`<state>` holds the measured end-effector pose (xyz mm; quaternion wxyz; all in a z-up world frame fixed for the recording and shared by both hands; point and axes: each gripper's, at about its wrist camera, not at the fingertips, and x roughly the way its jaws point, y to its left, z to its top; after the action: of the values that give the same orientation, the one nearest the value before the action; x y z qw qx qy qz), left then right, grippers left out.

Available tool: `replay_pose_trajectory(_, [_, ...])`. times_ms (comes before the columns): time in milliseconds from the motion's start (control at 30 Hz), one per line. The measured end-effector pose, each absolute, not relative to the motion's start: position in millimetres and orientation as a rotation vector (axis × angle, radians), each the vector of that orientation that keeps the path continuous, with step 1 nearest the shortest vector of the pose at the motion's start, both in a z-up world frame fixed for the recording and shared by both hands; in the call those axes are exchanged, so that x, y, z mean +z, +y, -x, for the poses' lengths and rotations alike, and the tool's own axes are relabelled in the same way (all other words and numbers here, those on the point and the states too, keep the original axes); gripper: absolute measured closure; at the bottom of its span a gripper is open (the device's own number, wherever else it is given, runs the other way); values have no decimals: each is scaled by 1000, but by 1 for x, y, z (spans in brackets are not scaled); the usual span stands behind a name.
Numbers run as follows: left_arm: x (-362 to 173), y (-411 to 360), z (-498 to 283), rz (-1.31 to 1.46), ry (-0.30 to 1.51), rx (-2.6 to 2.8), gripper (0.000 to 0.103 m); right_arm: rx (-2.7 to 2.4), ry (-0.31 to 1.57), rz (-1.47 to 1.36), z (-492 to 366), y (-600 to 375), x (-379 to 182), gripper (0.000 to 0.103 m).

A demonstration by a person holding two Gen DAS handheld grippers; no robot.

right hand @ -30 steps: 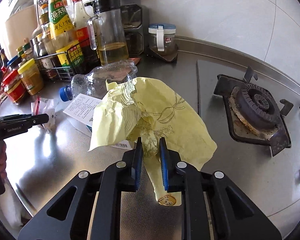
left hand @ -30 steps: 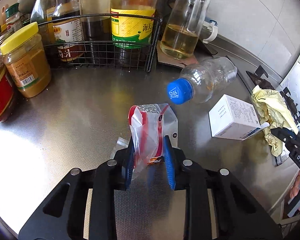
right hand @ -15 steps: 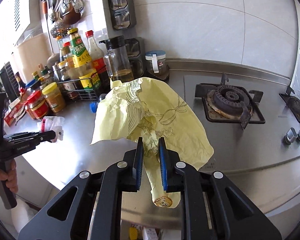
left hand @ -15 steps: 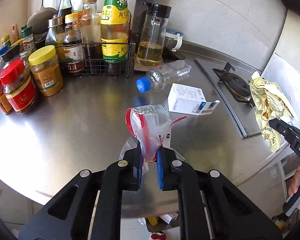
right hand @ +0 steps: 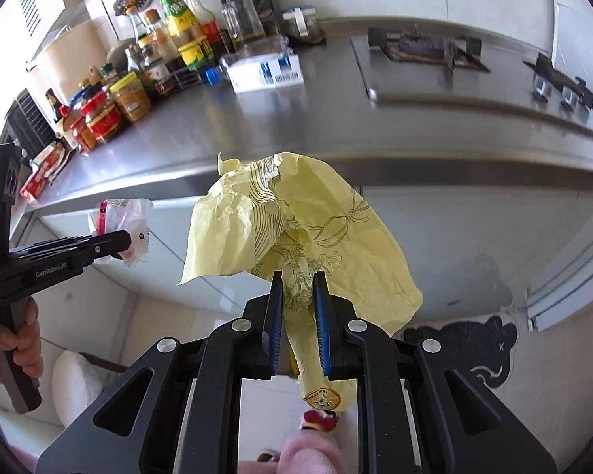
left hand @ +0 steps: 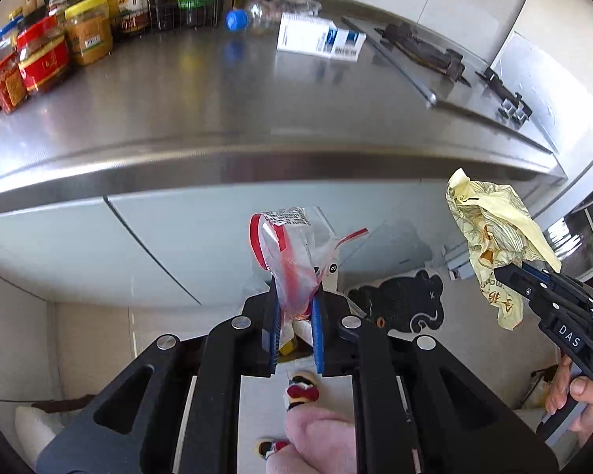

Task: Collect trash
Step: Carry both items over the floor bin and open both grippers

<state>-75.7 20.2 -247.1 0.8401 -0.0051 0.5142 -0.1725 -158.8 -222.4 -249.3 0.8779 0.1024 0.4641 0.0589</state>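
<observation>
Trash held in both grippers, out past the steel counter (left hand: 257, 118) edge.

Yellow crumpled wrapper (right hand: 296, 237) is clamped in the right gripper (right hand: 299, 292); the smaller clear plastic bag with red trim (left hand: 288, 252) is pinched by the left gripper (left hand: 295, 304), above the floor.

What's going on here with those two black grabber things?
A person is clearing rubbish off a kitchen counter with hand-held tongs. The left tongs grip a clear plastic bag with red trim, the right tongs a crumpled yellow wrapper; both hang in front of the counter, above the floor. A white box and an empty bottle lie on the counter.
</observation>
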Motion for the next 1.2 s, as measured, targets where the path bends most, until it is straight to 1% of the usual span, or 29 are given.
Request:
replay_pose_trajectory(333, [-361,-10,94,-1,1238,-399,91,102,1199,-285,164,-224,-376,87])
replay_pose_trajectory(600, [-433,-32,68,13,1295,-409,91,82,1277,-441,132,-225,-455,87])
replay_pose_trajectory(733, [-467,-36,52,18,1336,-393,91,69,1330,-468,113,-223,-494,87])
replay_pose_trajectory(900, [-507,-31,32,60,1411,-346,91,51,1370,-436,90,-214,-528,85])
replay_pose_trajectory(1067, [-531,-32,8,101,1476,-335,90,111,1396,-337,73,-197,-549,84])
replay_pose_trajectory(1133, [-541,-33,0,115,1507,-342,89,141,1407,-305,68,-189,-554,84])
replay_pose_trajectory(1200, [-546,-33,-5,112,1519,-345,85,161,1417,-278,63,-185,-558,83])
